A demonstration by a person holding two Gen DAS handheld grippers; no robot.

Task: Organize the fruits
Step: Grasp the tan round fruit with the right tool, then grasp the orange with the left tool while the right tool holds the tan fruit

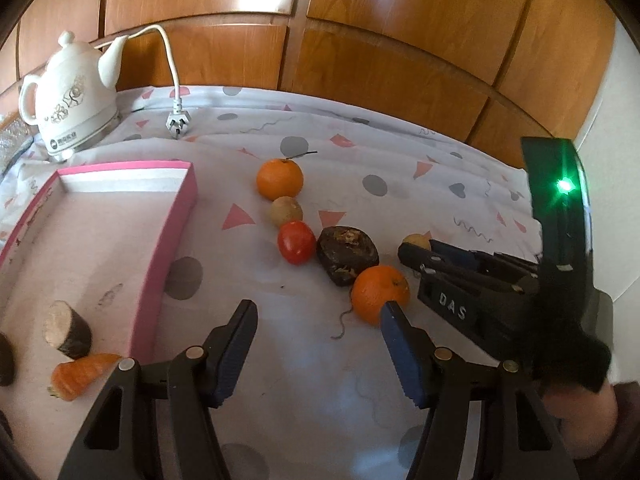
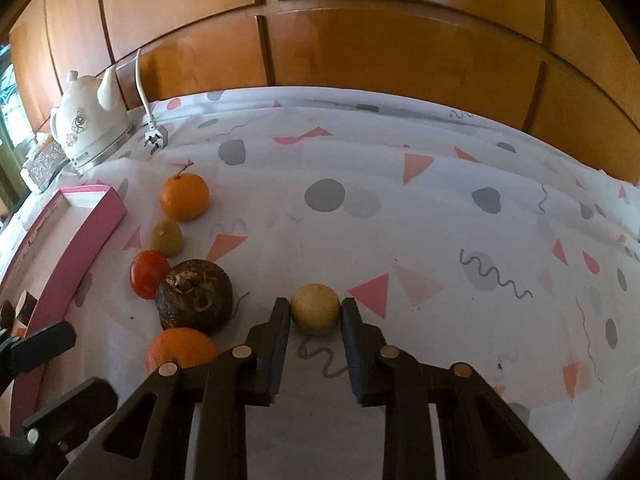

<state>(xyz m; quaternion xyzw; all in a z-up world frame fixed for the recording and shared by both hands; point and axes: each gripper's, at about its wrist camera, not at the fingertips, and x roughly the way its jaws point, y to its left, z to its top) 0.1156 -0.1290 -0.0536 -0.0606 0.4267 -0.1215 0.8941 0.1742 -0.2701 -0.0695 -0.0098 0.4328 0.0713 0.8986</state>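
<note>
The right gripper [image 2: 315, 310] pinches the small round pale-yellow fruit [image 2: 315, 309], well right of the shallow pink cardboard tray [image 1: 182, 200], presumably to carry it there, while the left gripper [image 1: 318, 320] stands spread and empty just right of that tray.

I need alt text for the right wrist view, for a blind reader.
The right gripper closes its fingers on a small yellow fruit on a patterned tablecloth. Left of it lie two oranges, a tomato and a dark root beside a pink tray.

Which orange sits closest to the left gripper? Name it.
The near orange, beside the dark brown lump and just ahead of the left gripper. The other orange, with a stem, lies farther back.
</note>
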